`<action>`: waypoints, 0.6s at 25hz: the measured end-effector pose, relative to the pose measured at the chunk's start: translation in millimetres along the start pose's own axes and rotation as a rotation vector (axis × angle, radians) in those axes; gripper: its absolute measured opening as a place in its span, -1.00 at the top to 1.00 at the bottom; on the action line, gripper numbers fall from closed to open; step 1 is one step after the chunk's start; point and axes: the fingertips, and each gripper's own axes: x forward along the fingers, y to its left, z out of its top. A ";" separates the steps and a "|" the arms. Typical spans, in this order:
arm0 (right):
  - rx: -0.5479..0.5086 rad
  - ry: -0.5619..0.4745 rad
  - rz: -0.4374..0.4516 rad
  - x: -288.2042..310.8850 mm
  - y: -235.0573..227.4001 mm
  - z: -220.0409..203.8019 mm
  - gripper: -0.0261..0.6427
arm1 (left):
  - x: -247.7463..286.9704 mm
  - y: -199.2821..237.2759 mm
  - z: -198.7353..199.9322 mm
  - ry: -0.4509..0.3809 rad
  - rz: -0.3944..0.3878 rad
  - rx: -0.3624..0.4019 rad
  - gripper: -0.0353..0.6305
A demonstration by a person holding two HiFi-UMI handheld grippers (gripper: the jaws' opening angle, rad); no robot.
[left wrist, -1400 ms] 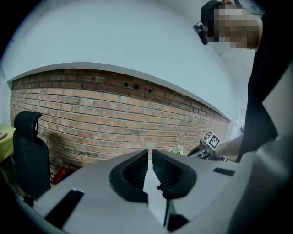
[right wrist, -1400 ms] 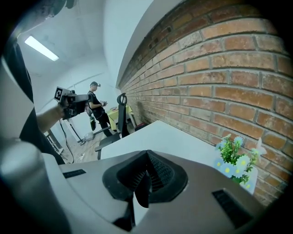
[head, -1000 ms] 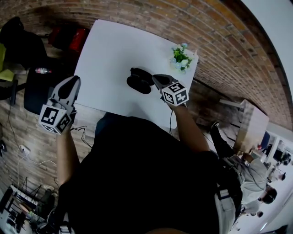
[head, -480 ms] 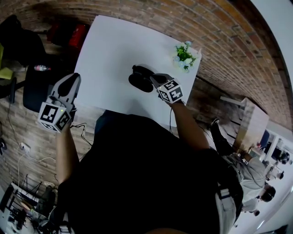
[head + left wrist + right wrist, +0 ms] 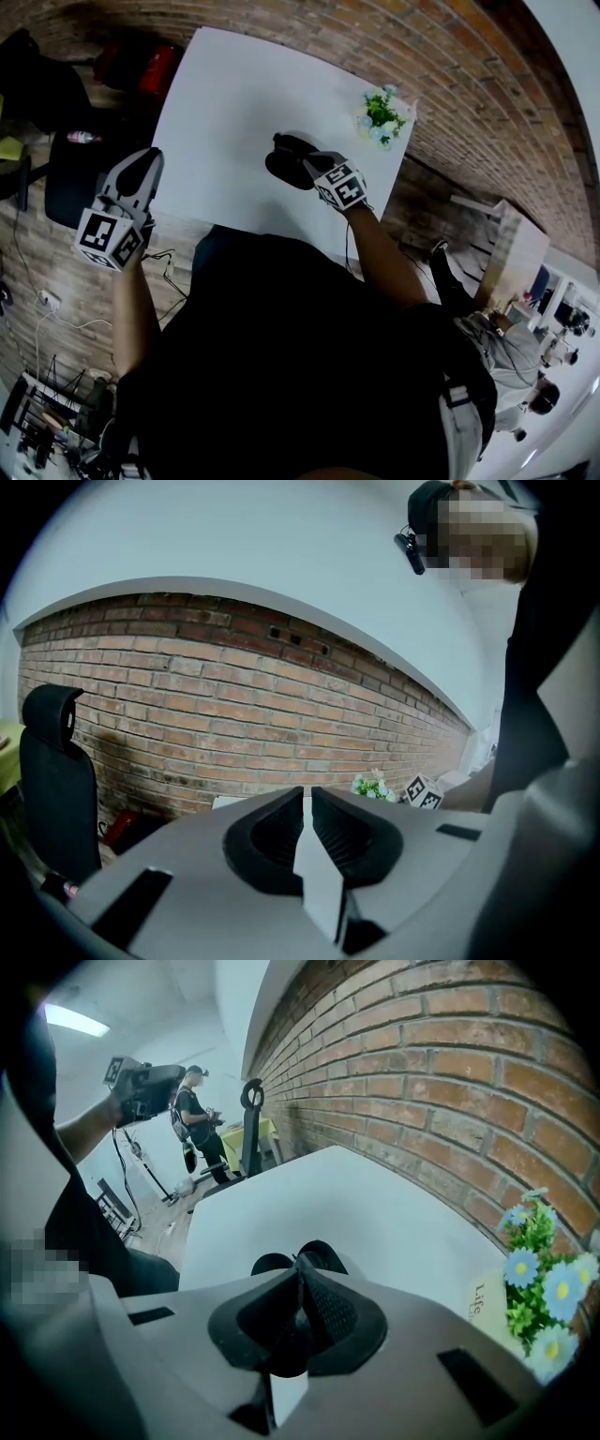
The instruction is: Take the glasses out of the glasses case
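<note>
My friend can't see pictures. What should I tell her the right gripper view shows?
The right tool, jaws shut on nothing, points at a black glasses case lying just past its tips on a white table. A brick wall runs along the right side, and small blue flowers stand at the table's right end.

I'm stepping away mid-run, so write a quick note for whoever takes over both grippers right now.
Left gripper: jaws together, empty, held in the air left of the white table.
Right gripper: jaws together, tips right by the black glasses case on the table; contact unclear.
Done: nothing; no glasses visible outside the case.
Left: take the glasses out.
</note>
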 end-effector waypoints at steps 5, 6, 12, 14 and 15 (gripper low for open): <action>-0.015 0.042 0.007 16.0 -1.4 -8.7 0.79 | 2.1 5.6 -1.5 0.016 0.012 -0.022 0.79; -0.017 0.046 0.006 19.8 -1.8 -9.7 0.78 | 2.4 7.1 -2.4 0.017 0.012 -0.023 0.79; -0.029 0.079 -0.001 37.8 -5.1 -16.3 0.75 | 4.0 17.1 -10.5 0.020 0.009 -0.018 0.79; -0.038 0.094 -0.002 41.6 -5.2 -17.1 0.75 | 4.2 19.5 -11.1 0.026 0.012 -0.025 0.79; -0.042 0.101 -0.003 43.9 -5.5 -17.9 0.75 | 4.2 20.5 -11.0 0.032 0.015 -0.030 0.79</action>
